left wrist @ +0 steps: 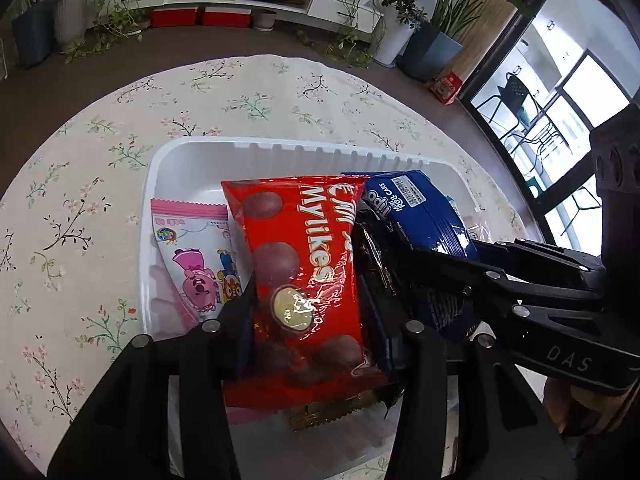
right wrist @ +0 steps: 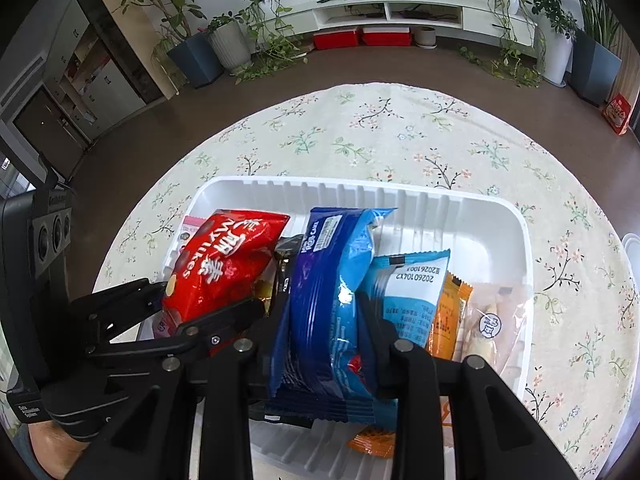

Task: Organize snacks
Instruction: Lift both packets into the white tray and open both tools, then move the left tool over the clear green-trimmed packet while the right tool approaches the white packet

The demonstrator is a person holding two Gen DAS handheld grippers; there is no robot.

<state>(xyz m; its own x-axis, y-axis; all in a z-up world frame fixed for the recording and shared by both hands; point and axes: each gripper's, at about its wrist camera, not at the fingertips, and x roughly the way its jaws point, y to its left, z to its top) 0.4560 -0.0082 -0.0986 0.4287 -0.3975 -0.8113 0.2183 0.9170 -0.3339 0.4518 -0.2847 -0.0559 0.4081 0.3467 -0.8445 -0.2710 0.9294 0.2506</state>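
Between the left gripper's (left wrist: 308, 292) fingers (left wrist: 236, 312) stands a red Mylikes bag (left wrist: 304, 280); whether the pads press it is unclear. Left of the fingers lies a pink cartoon packet (left wrist: 192, 256), right of them a blue roll-cake pack (left wrist: 420, 216), all within the white tray (left wrist: 280, 150).

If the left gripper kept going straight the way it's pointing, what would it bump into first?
The red Mylikes bag already sits between the left gripper's fingers. Pushed straight on, it would probably press the bag into the white tray, though depth is hard to judge.
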